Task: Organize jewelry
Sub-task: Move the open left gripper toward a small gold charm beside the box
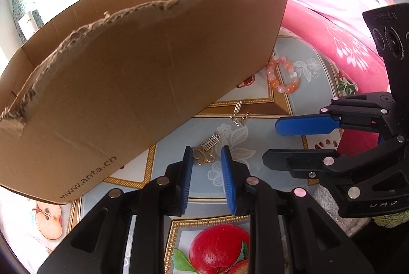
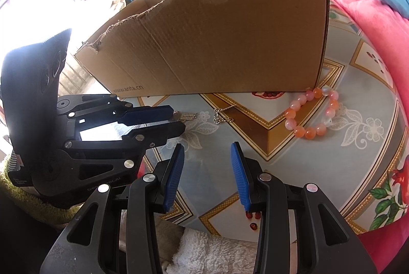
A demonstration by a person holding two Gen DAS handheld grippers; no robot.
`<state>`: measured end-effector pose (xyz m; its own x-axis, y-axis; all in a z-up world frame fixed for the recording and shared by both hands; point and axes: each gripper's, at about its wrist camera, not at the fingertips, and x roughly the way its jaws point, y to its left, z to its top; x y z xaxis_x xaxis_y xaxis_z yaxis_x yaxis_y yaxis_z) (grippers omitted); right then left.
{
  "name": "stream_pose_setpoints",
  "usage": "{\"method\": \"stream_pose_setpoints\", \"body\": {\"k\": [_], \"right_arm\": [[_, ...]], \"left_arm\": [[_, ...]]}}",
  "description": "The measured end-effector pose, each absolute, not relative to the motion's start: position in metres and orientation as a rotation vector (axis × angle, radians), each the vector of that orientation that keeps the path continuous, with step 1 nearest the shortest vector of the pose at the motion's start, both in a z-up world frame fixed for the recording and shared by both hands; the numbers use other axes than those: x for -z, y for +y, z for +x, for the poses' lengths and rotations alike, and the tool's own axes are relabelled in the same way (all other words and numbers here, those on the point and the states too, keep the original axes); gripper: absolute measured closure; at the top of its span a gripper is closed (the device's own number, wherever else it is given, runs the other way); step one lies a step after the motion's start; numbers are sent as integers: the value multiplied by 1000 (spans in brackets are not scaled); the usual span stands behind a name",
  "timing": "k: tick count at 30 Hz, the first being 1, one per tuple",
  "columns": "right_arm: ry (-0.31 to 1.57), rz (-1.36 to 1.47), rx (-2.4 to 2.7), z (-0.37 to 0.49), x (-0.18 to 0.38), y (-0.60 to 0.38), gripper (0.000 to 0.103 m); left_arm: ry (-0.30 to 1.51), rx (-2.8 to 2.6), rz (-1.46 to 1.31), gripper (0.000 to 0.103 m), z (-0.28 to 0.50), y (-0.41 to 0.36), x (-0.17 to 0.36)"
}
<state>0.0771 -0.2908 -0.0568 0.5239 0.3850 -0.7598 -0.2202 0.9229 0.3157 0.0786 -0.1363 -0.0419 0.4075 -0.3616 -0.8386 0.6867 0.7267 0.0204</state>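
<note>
A gold butterfly pendant with a small abacus charm [image 1: 205,152] lies on the patterned tablecloth, just between the tips of my open left gripper [image 1: 206,159]. A thin silver chain with a charm [image 1: 239,114] lies farther ahead; it also shows in the right wrist view [image 2: 223,115]. An orange and pink bead bracelet [image 1: 283,74] lies by the box corner, also in the right wrist view [image 2: 313,113]. A torn cardboard box [image 1: 143,74] stands behind them. My right gripper [image 2: 207,161] is open and empty over the cloth; it appears in the left wrist view [image 1: 271,143].
The tablecloth [image 2: 345,171] has fruit and lace prints. Pink bedding [image 1: 332,26] lies at the right behind the table. A white fluffy towel [image 2: 212,251] lies at the table's near edge. My left gripper shows in the right wrist view [image 2: 176,118].
</note>
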Motion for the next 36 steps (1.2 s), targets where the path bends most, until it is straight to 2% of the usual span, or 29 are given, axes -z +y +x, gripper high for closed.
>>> {"method": "stream_pose_setpoints", "body": {"k": [15,23,36], "right_arm": [[952,200,-362,78,56,-297,67],[952,197,-361,77,55,-299,67],[953,197,-358,77,55,-299,67]], "left_arm": [[917,677,440,81,74,-140,41],[927,665,420,90,76,-143,43],[927,645,370,90,81,-138,40]]}}
